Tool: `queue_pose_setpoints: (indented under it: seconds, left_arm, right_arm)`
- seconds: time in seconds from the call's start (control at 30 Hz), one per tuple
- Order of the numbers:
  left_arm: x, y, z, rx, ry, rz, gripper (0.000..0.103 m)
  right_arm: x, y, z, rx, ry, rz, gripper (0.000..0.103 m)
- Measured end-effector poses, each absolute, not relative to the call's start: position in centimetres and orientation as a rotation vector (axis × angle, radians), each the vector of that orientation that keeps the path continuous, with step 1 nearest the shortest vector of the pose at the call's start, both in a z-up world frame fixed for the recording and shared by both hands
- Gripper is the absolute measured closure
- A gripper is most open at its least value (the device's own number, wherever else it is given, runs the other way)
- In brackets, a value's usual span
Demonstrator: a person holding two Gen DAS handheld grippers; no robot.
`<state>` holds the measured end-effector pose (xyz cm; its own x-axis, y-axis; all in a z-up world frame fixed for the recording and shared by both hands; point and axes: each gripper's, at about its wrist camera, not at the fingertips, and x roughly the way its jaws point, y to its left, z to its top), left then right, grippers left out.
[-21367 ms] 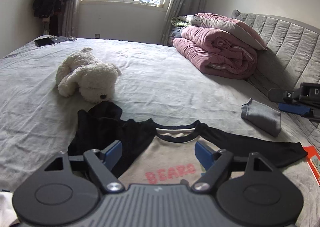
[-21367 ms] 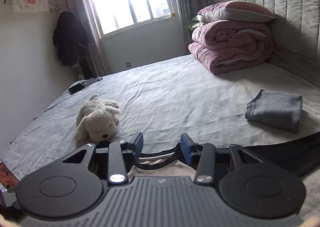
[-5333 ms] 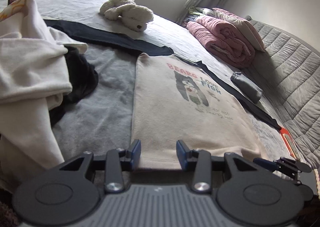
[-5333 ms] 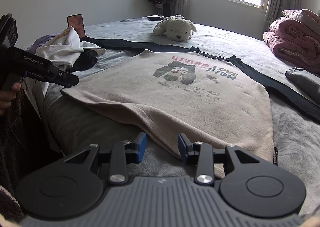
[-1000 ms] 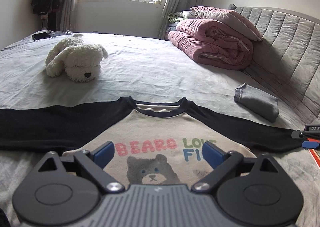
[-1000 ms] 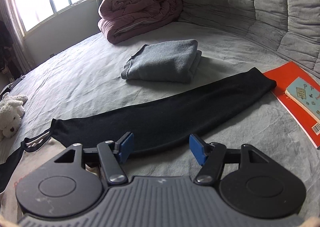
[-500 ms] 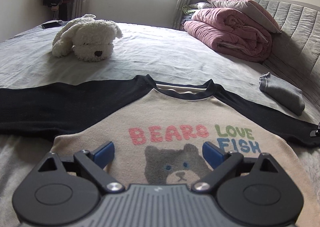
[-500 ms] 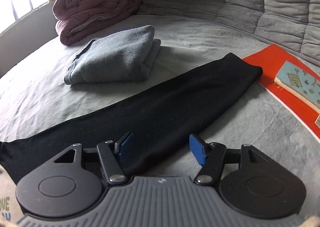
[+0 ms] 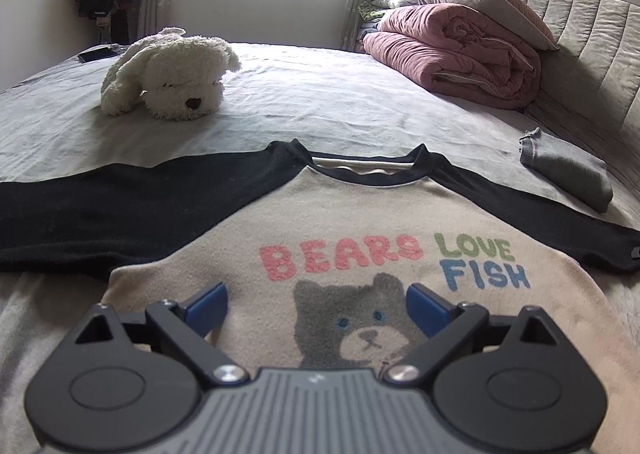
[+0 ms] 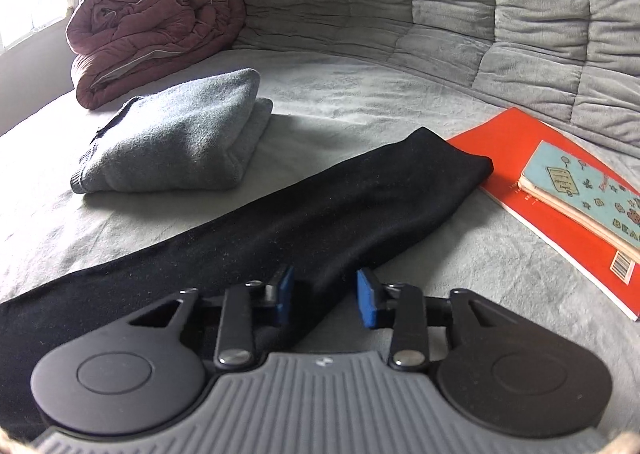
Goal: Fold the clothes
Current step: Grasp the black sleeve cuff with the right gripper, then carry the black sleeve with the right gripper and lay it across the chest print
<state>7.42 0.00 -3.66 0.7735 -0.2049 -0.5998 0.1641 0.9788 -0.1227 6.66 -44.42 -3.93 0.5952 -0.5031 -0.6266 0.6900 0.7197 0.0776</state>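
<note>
Cream fleece bear-print shirt with black sleeves (image 9: 360,213) lies flat, face up on the grey bedsheet (image 9: 320,109). My left gripper (image 9: 316,304) is spread wide over its chest. My right gripper (image 10: 325,296) is closing, black sleeve (image 10: 320,213) between its pads, edge not yet pinched.

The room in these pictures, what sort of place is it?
Most likely a home bedroom: a wide bed with a padded headboard, a rolled pink quilt and a plush dog on it.
</note>
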Motion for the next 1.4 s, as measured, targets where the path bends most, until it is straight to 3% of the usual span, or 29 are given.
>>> queue_pose_setpoints:
  seconds: [0.1,0.8,1.13,1.4]
  left_arm:
    - [7.5,0.2,-3.6,-0.076,0.66,-0.201,0.006]
    - [7.0,0.4,-1.0,-0.121,0.684,-0.262,0.007]
    - [6.7,0.5,-0.1,-0.109,0.699,-0.3,0.01]
    - [7.0,1.3,0.0,-0.139,0.723,-0.276,0.01]
  right_arm:
    - [6.5,-44.5,-3.5,0.351,0.597,-0.668,0.093]
    - [3.6,-35.3,8.0,0.426,0.29,-0.28,0.094]
    - [4.9,-27.8,7.6,0.336,0.329,-0.048,0.094]
    - [6.3,-23.5,3.9,0.289,0.487,0.114,0.094]
